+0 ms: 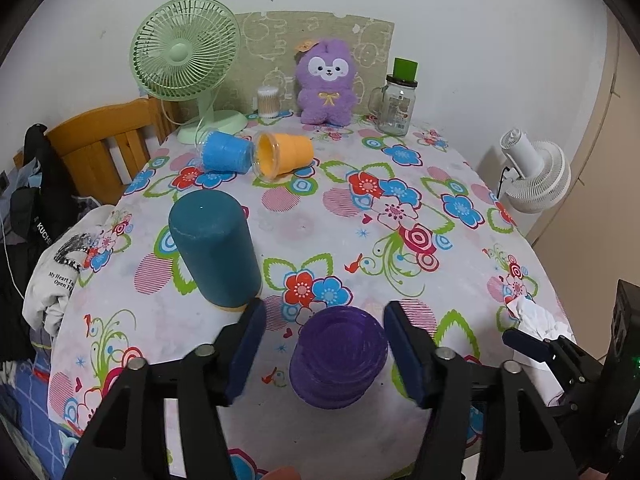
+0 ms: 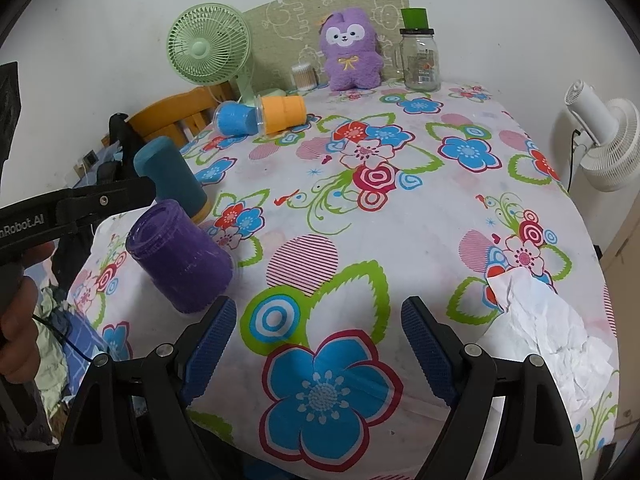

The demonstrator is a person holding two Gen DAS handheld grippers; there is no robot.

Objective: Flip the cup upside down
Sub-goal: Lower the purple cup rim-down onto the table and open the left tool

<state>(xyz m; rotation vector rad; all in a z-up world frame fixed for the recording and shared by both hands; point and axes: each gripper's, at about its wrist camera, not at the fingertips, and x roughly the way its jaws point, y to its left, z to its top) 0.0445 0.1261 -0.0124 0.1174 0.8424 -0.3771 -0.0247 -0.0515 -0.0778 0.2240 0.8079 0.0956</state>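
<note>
Here, the flowered desk carries a purple cup, already upside down near its front edge. The left gripper straddles the cup, released, not touching. The right gripper, beside the cup, hangs released. Bumping it could tip the cup off.

A lived-in home room, likely a bedroom corner.
A flower-print tablecloth covers the table; at twelve o'clock sits a purple plush toy, at eleven a green desk fan, at nine clothes draped over a wooden chair.
</note>
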